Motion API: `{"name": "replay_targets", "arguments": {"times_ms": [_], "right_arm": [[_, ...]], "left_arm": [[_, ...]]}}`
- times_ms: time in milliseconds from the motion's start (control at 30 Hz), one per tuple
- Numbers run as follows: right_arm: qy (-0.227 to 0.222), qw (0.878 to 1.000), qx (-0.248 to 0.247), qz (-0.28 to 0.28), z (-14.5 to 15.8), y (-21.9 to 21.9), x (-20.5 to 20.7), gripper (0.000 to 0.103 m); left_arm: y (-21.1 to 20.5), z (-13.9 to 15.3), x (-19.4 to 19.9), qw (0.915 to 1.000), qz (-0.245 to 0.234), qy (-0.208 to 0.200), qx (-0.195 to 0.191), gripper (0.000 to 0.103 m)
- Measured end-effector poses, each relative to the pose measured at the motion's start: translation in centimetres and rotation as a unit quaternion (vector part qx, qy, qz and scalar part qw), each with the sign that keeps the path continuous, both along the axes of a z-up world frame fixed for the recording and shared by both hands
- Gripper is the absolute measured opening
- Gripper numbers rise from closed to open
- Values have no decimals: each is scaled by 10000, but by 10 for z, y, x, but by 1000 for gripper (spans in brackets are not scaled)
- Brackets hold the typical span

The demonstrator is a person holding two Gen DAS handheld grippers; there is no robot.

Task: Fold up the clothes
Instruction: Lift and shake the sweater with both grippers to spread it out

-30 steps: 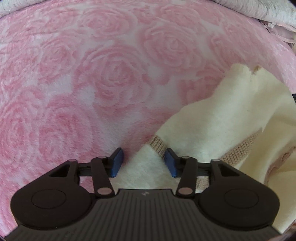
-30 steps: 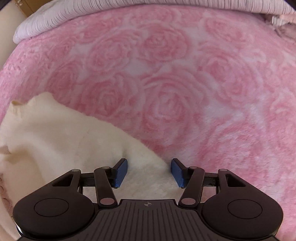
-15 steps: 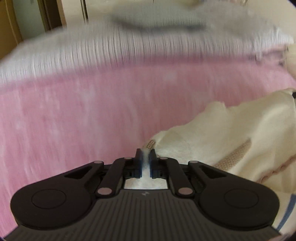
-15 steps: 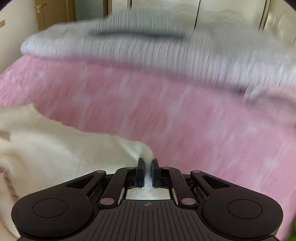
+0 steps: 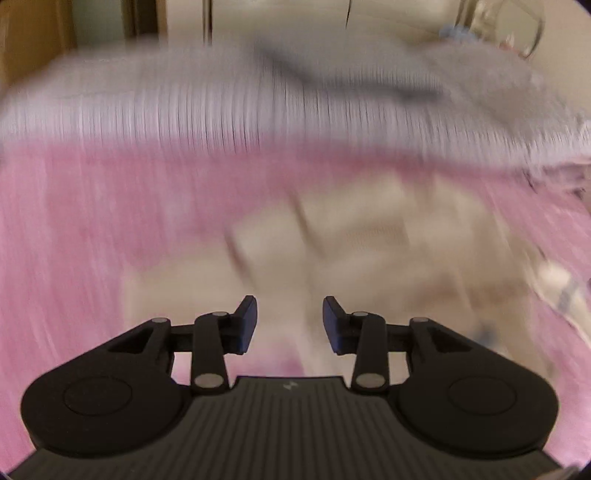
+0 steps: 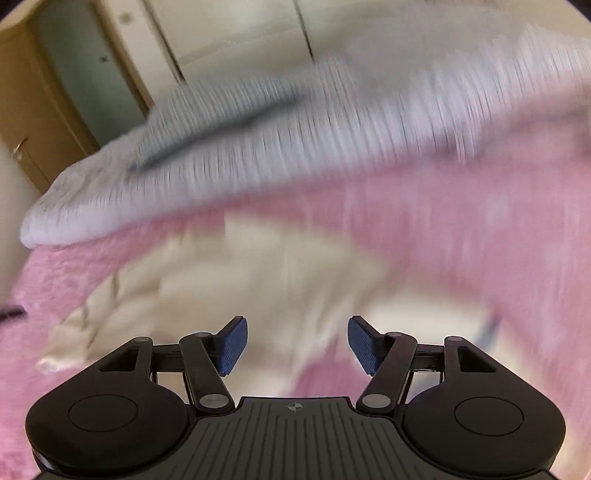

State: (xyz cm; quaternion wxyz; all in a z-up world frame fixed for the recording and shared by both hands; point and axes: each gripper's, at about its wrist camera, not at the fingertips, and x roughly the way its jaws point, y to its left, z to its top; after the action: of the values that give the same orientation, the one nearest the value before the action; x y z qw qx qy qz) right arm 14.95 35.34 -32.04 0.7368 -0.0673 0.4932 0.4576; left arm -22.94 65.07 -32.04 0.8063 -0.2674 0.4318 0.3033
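Left wrist view: heavy motion blur; my left gripper (image 5: 289, 319) has its jaws spread apart with nothing between the blue pads.
Right wrist view: same blur; my right gripper (image 6: 294, 341) is also released, pads wide, nothing held.
Garment: cream garment (image 5: 369, 266) lies on the pink blanket (image 5: 92, 240), ahead of both grippers and clear of their pads. From the right camera it spreads to the left and centre (image 6: 240, 280).
Garment shape: too smeared to read edges or layers. I cannot tell whether it lies doubled over or loosely heaped.
Background: grey-white striped bedding (image 5: 221, 110) bunched at the far side of the blanket; cupboard doors (image 6: 229, 33) behind it.
Step in hand (my judgement): both grippers free above the cloth. This fits either a fold just laid down or a reach toward a fresh grip; the blur does not settle which.
Next move needs: a sharp view before I commit. If another fold is due, each gripper must find a true edge or corner and pinch a single layer.
Risk: soft fleecy cloth, likely to bunch or slip; blind pinching could drag it across the blanket.
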Motion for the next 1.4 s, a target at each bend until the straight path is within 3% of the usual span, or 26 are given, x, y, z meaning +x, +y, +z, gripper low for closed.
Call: {"name": "replay_targets", "arguments": {"times_ms": [67, 167, 233, 300, 400, 467, 533, 600, 700, 800, 900, 1000, 1167, 1267, 1300, 1400], "right_arm": [[650, 9973, -225, -265, -29, -28, -18, 64], [1429, 9856, -541, -723, -65, -66, -51, 64], [1800, 9778, -585, -906, -79, -86, -70, 64], [2025, 9720, -550, -1061, -86, -97, -85, 64], [2184, 9668, -450, -1252, -92, -107, -99, 64], [2242, 9648, -411, -1310, -96, -114, -104, 64], [2273, 9636, -372, -1355, -99, -120, -108, 64], [2269, 9633, -326, -1394, -100, -124, -109, 64], [2281, 9626, -232, -1445, -96, -128, -111, 64], [2312, 9625, -52, -1420, -91, -127, -115, 64], [2537, 9556, 114, -1493, -92, -120, -121, 64], [2958, 9395, 373, -1685, -103, -107, -131, 64], [3779, 9010, 619, -2041, -135, -78, -158, 63], [3949, 8886, 724, -2218, -150, -62, -175, 55], [3997, 8836, 759, -2316, -153, -59, -180, 46], [4368, 8530, 866, -2724, -167, -48, -189, 36]], "left_arm": [[-33, -28, -26, 9942, 349, -43, -1020, 34], [-85, -63, -57, 9699, 972, -270, -2217, 34], [-116, -79, -68, 9544, 1329, -471, -2632, 34], [-133, -89, -67, 9480, 1554, -629, -2705, 34], [-147, -106, -60, 9444, 1721, -715, -2707, 37], [-152, -115, -53, 9453, 1753, -726, -2655, 31], [-155, -113, -48, 9505, 1683, -759, -2499, 4], [-154, -98, -50, 9565, 1442, -895, -2372, 4], [-140, -44, -75, 9721, 1215, -1096, -1682, 4], [-102, 3, -121, 9823, 1395, -979, -776, 5], [-60, 12, -146, 9875, 1489, -504, -148, 6], [-28, -9, -144, 9903, 1383, -103, -87, 6], [-19, -41, -135, 9922, 1194, 216, -275, 6], [-14, -44, -137, 9930, 1130, 179, -301, 6], [-12, -44, -138, 9931, 1115, 163, -321, 6], [-5, -43, -140, 9935, 1070, 116, -379, 6]]}}
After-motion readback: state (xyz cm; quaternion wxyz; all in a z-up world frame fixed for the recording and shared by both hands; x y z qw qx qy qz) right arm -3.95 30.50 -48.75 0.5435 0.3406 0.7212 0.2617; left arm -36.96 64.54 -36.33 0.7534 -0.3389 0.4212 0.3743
